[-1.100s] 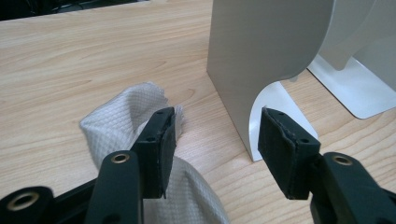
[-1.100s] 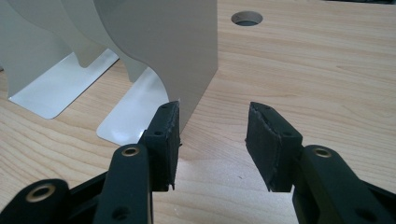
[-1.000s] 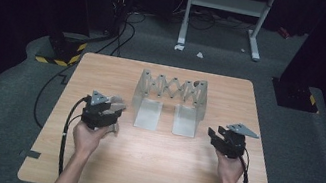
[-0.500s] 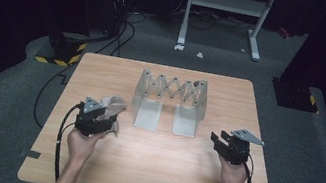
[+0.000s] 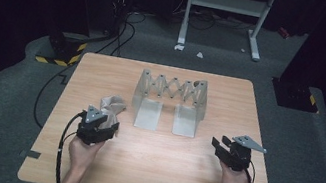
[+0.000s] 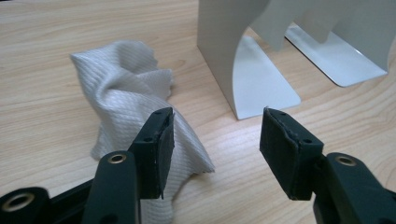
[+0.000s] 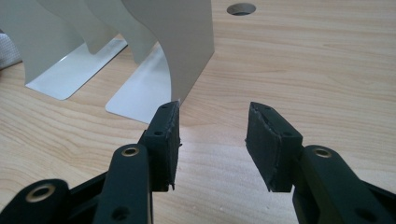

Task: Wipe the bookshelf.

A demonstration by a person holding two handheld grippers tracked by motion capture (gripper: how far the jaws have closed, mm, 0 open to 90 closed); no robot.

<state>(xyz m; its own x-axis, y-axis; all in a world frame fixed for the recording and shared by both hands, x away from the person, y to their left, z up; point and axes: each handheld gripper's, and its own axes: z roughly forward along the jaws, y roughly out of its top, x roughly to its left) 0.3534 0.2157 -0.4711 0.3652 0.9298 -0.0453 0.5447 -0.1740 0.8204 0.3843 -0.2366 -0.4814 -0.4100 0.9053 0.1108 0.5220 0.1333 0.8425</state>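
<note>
A crumpled white cloth (image 5: 113, 105) (image 6: 125, 100) lies on the wooden table (image 5: 157, 171), left of a grey metal folding rack (image 5: 169, 102) with two flat feet. My left gripper (image 5: 105, 123) (image 6: 215, 140) sits just behind the cloth, jaws open. Its left jaw is in front of the cloth's near corner, and bare table shows between the pads. My right gripper (image 5: 218, 145) (image 7: 212, 140) is open over bare wood, right of the rack and near its right foot (image 7: 140, 88).
A round hole (image 7: 241, 8) sits in the table top beyond the rack. Cables trail from both grippers toward the near edge. Beyond the far edge are a dark floor, loose cables (image 5: 127, 24) and a white frame stand (image 5: 226, 11).
Both hands have drawn back toward the near edge of the table. The left gripper has come away from the cloth, which stays where it lay.
</note>
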